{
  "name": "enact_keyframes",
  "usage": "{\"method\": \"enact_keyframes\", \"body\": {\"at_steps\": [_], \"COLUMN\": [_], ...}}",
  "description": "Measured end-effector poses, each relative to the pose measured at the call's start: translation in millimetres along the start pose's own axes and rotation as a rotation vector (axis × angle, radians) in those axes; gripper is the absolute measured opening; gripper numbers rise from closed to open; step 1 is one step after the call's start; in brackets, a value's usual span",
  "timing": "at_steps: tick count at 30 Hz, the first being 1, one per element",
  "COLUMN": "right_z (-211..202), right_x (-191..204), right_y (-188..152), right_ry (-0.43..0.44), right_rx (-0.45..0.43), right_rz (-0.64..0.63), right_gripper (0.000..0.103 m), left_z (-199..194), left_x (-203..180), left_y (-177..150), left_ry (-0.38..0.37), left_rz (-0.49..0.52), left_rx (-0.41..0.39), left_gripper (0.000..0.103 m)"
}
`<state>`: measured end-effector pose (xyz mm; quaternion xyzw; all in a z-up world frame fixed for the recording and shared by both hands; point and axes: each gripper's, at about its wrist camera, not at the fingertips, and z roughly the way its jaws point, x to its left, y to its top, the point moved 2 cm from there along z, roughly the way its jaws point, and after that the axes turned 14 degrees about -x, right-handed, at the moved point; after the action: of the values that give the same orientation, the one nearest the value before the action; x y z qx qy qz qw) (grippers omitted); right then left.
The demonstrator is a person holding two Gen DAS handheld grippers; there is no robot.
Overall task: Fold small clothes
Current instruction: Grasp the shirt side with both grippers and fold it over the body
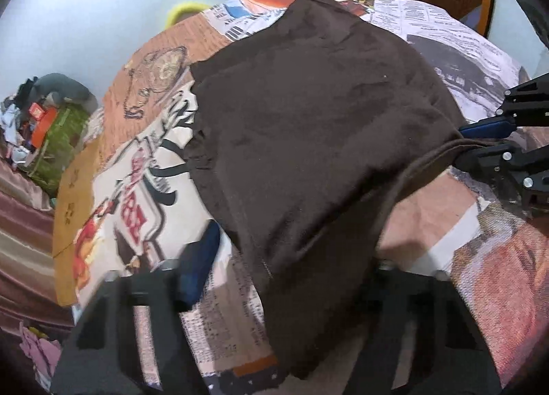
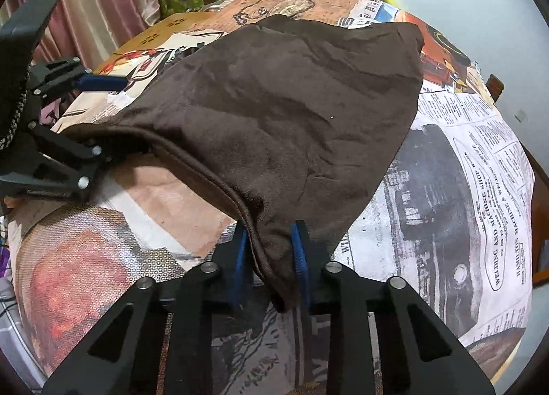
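Newspaper-print cloth covers our counter [image 2: 463,189], where the dark brown fabric garment [image 2: 274,113] lies. Right gripper [image 2: 271,254] pinches its near corner; left gripper [image 2: 103,113] straddles its hem, half-open. Next, lift together and fold.

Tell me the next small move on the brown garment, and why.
Probably finish closing the left gripper on its corner. The right gripper already pinches the hem of the brown garment, but the left's blue finger stands off the cloth, so lifting now would likely drag one side.
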<state>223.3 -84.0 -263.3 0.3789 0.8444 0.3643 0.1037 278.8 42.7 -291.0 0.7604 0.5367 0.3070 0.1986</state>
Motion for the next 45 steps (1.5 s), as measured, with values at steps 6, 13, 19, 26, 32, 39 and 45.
{"method": "enact_keyframes", "body": {"at_steps": [6,13,19,26,32,39,45], "right_z": [-2.4,-14.7,-30.1,-50.0,-56.1,-48.1,-30.3], "right_x": [-0.2,3.9,15.1,14.8,3.1,-21.2,-43.2], "right_y": [1.1,6.7,12.1,32.4,54.9,81.7,103.4], "right_ry": [0.004,0.039,0.072,0.074,0.052,0.019,-0.001], "right_rx": [-0.012,-0.050,-0.077,-0.147,-0.196,-0.231,-0.248], "right_rz": [-0.005,0.011,-0.011,-0.013,-0.001,0.007,0.008], "right_gripper": [0.013,0.007,0.007,0.006,0.006,0.006,0.006], "left_z": [2.5,-22.7,-54.0,-68.4,-62.8,-31.6,6.6], "left_x": [-2.6,9.4,18.8,32.9,43.9,62.0,79.0], "left_y": [0.9,-0.1,3.9,22.3,50.3,82.8,112.0], "left_ry": [-0.019,-0.078,-0.109,-0.099,-0.096,-0.121,-0.119], "left_rz": [-0.030,-0.118,-0.162,-0.173,-0.156,-0.175,-0.192], "left_rx": [0.016,-0.003,-0.040,-0.095,-0.125,-0.102,-0.083], "left_gripper": [0.020,0.009,0.009,0.009,0.009,0.010,0.011]}}
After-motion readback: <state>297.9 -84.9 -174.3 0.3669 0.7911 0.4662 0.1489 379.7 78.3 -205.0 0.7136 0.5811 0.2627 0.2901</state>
